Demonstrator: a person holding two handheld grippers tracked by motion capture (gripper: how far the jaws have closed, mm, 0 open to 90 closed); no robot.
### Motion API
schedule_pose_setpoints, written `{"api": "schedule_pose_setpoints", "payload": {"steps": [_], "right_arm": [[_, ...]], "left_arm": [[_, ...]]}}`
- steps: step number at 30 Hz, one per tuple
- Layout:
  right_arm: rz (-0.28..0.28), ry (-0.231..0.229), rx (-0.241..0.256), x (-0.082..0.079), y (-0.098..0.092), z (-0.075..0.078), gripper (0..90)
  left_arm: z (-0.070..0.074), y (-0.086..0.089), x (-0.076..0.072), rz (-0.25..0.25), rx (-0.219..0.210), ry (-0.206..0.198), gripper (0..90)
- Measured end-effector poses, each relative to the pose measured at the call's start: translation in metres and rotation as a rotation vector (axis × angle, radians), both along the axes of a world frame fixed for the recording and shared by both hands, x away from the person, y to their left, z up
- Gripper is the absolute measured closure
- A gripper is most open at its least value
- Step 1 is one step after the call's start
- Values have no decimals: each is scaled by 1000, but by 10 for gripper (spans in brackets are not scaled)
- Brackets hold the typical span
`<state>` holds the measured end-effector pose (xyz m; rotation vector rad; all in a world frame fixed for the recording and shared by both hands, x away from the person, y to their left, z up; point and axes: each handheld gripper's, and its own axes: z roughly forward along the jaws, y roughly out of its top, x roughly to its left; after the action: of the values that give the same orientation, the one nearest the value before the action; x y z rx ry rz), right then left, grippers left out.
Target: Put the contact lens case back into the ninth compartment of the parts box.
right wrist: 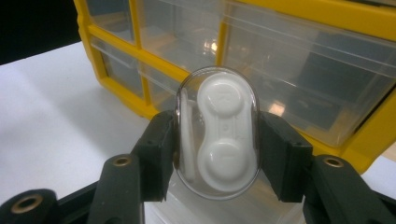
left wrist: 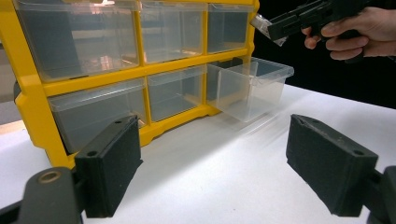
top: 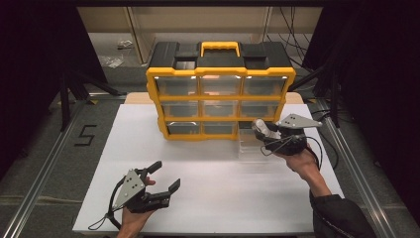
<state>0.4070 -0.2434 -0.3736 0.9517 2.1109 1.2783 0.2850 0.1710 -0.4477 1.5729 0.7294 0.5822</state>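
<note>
White table (top: 208, 198), yellow 9-drawer organizer (top: 220, 74), dark surroundings

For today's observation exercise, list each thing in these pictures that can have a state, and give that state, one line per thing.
Left gripper: open, holding nothing, above the table.
Right gripper: shut on the clear capsule.
Clear capsule: closed, white insert inside, held over the pulled-out drawer.
Bottom right drawer: pulled out, looks empty.
Other drawers: pushed in.
Organiser handle: folded down.

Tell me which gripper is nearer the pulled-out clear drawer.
Right. The right gripper, shut on a clear case, hovers just above the pulled-out drawer; the left gripper sits open, well short of it.
</note>
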Motion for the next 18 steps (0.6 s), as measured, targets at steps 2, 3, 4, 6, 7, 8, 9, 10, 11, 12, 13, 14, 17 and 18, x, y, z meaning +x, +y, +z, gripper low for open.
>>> {"api": "schedule_pose_setpoints", "payload": {"steps": [2,3,4,6,7,8,9,10,11,12,13,14,17,18], "right_arm": [[-6,6,-3,1,-1,-1,495],[-8,15,-5,2,-2,-3,495],[-8,15,-5,2,-2,-3,495],[-12,23,-11,4,-3,-5,495],[-13,29,-13,4,-4,-6,495],[-15,34,-17,5,-4,-7,495],[-19,37,-20,6,-4,-8,495],[-19,40,-21,6,-4,-9,495],[-22,42,-24,7,-4,-9,495],[-26,47,-28,7,-5,-11,495],[-26,47,-28,7,-5,-11,495],[-26,49,-29,8,-4,-11,495],[-28,59,-38,9,-4,-14,494],[-29,64,-39,9,-4,-15,494]], "left_arm": [[0,0,0,0,0,0,175],[0,0,0,0,0,0,176],[0,0,0,0,0,0,176],[0,0,0,0,1,0,175],[0,0,0,0,1,0,175],[0,0,0,0,1,1,175],[0,0,0,0,0,0,175],[0,0,0,0,0,1,175],[0,0,0,0,1,0,175],[0,0,0,0,-1,1,176],[0,0,0,0,0,0,176],[0,0,0,0,0,0,175],[0,0,0,0,0,1,175],[0,0,0,0,0,0,175]]}}
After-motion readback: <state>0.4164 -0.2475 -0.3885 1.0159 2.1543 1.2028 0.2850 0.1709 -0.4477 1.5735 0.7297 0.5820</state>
